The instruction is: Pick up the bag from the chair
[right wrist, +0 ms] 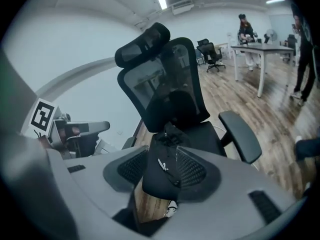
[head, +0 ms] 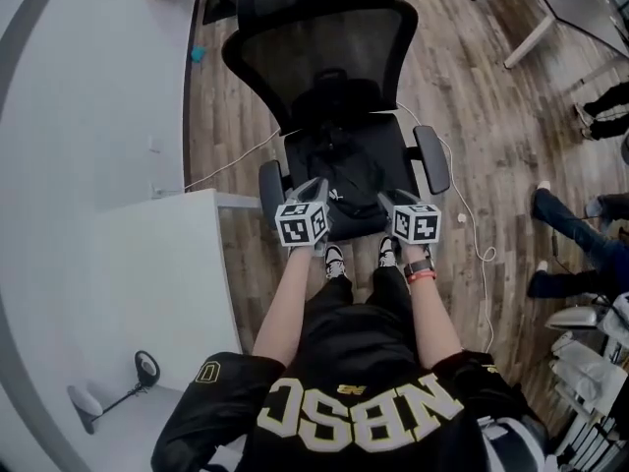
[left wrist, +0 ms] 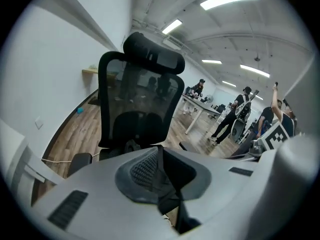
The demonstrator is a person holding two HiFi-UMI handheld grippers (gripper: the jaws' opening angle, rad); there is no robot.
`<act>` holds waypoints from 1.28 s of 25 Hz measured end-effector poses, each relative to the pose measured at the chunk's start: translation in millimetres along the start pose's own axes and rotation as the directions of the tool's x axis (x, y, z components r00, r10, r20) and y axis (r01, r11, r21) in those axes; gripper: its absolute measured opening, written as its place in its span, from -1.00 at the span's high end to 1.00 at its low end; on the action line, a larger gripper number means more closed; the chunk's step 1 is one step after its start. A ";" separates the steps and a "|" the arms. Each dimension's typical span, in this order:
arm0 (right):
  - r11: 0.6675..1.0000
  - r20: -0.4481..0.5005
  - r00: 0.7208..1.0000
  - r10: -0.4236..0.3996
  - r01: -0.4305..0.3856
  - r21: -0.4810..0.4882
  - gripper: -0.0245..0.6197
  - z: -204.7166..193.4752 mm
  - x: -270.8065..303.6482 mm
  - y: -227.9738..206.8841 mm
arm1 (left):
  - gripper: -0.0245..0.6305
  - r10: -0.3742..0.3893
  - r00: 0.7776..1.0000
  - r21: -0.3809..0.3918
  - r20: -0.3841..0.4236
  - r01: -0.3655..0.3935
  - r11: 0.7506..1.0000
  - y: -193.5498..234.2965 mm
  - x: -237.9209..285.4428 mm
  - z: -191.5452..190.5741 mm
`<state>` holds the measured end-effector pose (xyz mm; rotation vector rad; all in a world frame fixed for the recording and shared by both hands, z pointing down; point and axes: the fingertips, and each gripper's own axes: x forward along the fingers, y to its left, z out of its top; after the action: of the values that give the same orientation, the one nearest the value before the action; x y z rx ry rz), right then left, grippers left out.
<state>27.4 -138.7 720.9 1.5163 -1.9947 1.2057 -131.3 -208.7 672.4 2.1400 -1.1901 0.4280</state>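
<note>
A black bag (head: 346, 177) lies on the seat of a black mesh office chair (head: 319, 47), with its front edge raised toward me. My left gripper (head: 313, 193) is at the bag's front left, its jaws pressed together on a thin fold of black fabric (left wrist: 169, 196). At the front right, my right gripper (head: 390, 205) has its pads closed against a thick hanging part of the bag (right wrist: 161, 181). In the right gripper view the floor and a shoe show beneath that part. The left gripper (left wrist: 160, 156) and right gripper (right wrist: 166, 165) sit side by side.
The chair's armrests (head: 433, 157) (head: 270, 189) flank the grippers. A white desk (head: 162, 273) stands close on the left. A white cable (head: 480, 239) runs over the wooden floor at the right. People's legs (head: 565, 219) and another desk (head: 560, 3) are further right.
</note>
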 end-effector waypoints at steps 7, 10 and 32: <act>0.998 -0.079 0.997 -0.003 0.008 0.064 0.29 -23.8 37.1 -42.6 | 0.75 0.024 0.989 0.053 -0.148 -0.016 0.998 23.2 49.0 -35.3; 0.998 -0.115 0.993 -0.006 0.014 0.066 0.26 -33.7 52.4 -54.5 | 0.40 0.014 0.973 0.075 -0.229 0.003 0.997 35.9 68.8 -51.9; 0.990 -0.303 0.943 -0.139 0.130 -0.050 -0.16 -155.7 169.5 -162.2 | -0.11 0.031 0.876 0.362 -0.481 0.166 0.917 129.2 225.4 -148.0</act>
<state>82.2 -127.2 996.8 1.3336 -1.6720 1.2621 -115.6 -301.3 956.3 2.2029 -0.7820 1.1772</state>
